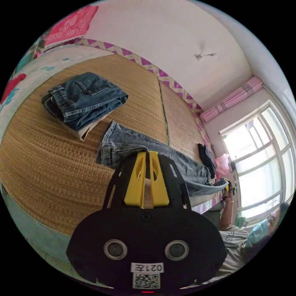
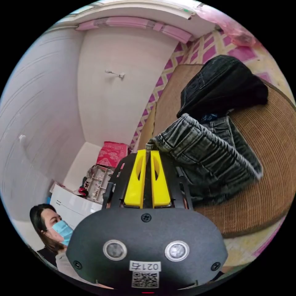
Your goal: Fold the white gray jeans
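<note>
**Both grippers pinch the jeans on the mat**

The pale gray jeans [image 1: 145, 148] lie stretched across the woven mat [image 1: 46, 172]. The left gripper [image 1: 147, 152] is clamped on one end, the right gripper [image 2: 148, 151] on the waistband. Folded blue jeans [image 1: 83, 98] sit nearby; a black garment [image 2: 222, 83] lies just beyond.
</note>
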A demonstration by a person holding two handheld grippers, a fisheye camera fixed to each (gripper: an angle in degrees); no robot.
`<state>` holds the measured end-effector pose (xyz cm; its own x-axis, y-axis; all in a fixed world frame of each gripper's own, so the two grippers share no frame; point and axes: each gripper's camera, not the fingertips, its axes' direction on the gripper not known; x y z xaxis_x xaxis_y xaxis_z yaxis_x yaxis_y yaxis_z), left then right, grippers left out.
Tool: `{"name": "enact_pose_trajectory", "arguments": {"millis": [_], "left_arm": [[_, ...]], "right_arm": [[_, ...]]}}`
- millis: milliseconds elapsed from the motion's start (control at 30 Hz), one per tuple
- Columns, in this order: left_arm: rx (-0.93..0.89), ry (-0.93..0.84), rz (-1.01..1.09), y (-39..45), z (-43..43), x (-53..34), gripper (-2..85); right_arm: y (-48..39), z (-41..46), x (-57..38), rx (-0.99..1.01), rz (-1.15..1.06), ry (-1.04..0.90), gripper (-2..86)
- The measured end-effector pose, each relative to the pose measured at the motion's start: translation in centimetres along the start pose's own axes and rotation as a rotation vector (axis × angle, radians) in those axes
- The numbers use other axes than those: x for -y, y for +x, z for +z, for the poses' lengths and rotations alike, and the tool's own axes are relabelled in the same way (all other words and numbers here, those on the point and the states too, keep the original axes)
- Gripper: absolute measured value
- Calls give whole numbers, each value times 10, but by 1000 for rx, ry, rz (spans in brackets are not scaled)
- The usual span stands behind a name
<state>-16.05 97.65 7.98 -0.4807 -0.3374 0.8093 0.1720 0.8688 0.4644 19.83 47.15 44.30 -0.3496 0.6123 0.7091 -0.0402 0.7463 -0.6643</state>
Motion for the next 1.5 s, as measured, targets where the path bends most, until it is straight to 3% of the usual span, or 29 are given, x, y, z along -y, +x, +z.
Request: {"name": "enact_pose_trajectory", "arguments": {"millis": [167,333,500,600,667,733,767,833,867,933,1033,1167,1300,1400,1467,1500], "left_arm": [[23,-146,-135,-36,147,96,-8],[6,-172,-161,-58,209,113,-8],[-101,-100,-120,-77,185,104,-7],[-149,25,-123,-81,154,89,-9],[-180,76,-57,-64,146,81,-9],[-196,-52,75,-23,181,81,-10],[-175,-94,110,-13,193,80,-10],[153,-214,190,6,234,69,-9],[136,-159,194,3,228,66,-10],[54,-127,39,-38,213,60,-10],[116,-91,-4,-69,180,44,-10],[160,-30,-52,-91,137,17,-10],[-39,129,-23,-90,106,-7,-10],[7,73,74,-68,133,3,-10],[142,-78,116,-66,169,11,-10],[130,-47,131,-73,163,11,-10]], "right_arm": [[79,97,74,-220,139,-57,6],[94,113,80,-150,128,-69,4],[70,87,65,-34,64,-21,-3],[25,76,46,-24,-99,25,-6],[-26,110,28,-66,-316,-94,-7],[-64,155,6,-129,-481,-223,-7],[-84,192,-11,-200,-578,-338,-8],[-98,245,-39,-372,-670,-503,-9],[-92,276,-55,-550,-683,-597,-9],[-70,295,-67,-661,-679,-661,-10],[-46,275,-55,-473,-511,-583,-9],[-37,269,-60,-401,-462,-533,-8],[-42,271,-69,-415,-471,-490,-7],[-48,274,-76,-438,-480,-473,-7],[-50,274,-79,-442,-478,-471,-7],[-51,274,-80,-446,-484,-475,-7]]}}
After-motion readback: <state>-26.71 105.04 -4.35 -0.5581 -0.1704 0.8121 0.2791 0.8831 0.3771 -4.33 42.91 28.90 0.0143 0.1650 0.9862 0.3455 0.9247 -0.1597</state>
